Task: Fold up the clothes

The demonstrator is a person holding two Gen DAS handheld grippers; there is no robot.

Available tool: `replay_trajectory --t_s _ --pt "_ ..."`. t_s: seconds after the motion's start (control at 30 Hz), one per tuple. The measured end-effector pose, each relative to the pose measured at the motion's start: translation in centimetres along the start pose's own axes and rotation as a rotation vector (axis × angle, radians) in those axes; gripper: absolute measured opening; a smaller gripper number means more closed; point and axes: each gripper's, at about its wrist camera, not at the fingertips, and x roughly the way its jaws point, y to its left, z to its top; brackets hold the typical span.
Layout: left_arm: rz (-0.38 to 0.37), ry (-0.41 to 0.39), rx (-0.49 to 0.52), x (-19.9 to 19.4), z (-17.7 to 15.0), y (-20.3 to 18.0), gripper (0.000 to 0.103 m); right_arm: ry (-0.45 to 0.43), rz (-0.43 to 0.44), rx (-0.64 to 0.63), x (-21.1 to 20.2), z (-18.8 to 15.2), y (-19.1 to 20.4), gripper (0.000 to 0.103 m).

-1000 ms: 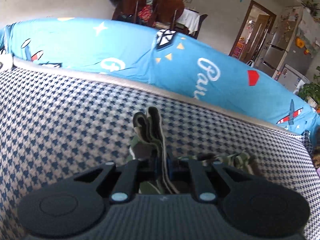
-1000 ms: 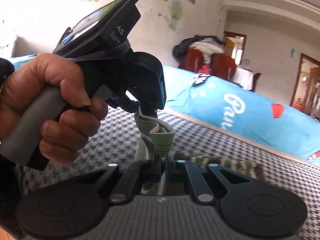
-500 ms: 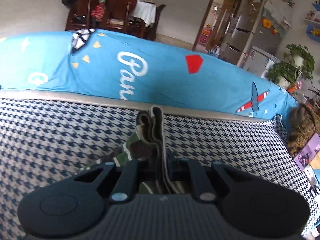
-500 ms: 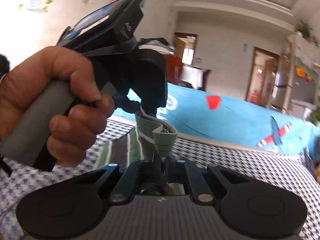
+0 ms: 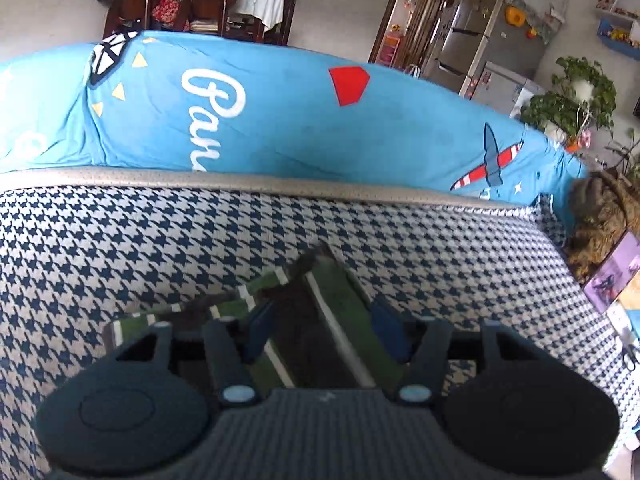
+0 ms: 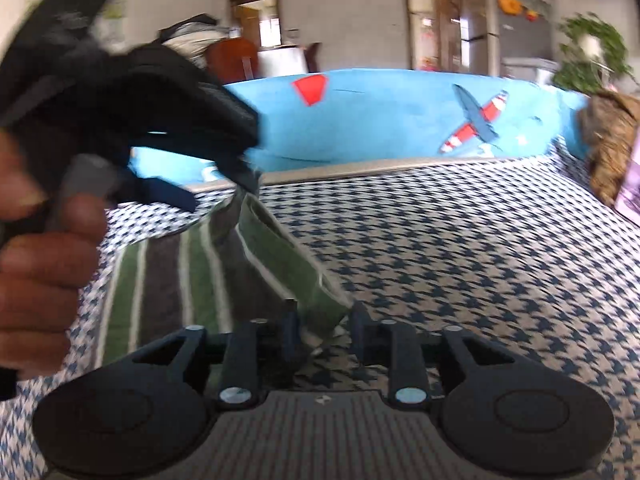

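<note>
Both wrist views sit low and close over the navy-and-white houndstooth cushion (image 5: 120,248), facing the bright blue printed fabric backrest (image 5: 280,120) (image 6: 380,120); both share them.

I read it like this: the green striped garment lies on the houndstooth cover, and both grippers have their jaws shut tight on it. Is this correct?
Not quite. The striped garment does lie on the houndstooth cover, but neither gripper is shut on it: the left wrist view shows the left gripper with jaws spread apart, and the right wrist view shows the right gripper open too.
</note>
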Motion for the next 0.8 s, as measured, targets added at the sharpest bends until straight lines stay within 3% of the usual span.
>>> replay_trajectory --t_s 0.23,0.3,0.67,0.8 --pt "0.036 -0.014 0.011 -2.6 0.2 1.6 0.067 0.009 -0.025 0.059 -0.4 0.4 -1.2 0.034" --pt "0.055 -0.008 0.014 -3.2 -0.1 2.2 0.073 0.002 -0.016 0.052 -0.1 0.9 -1.2 0.036" --pt "0.096 0.083 0.015 -4.7 -3.7 4.9 0.076 0.045 0.152 -0.011 1.2 3.1 -0.4 0.048" --pt "0.108 0.114 0.019 -5.1 -5.1 5.8 0.080 0.093 0.210 -0.014 1.4 4.1 -0.7 0.059"
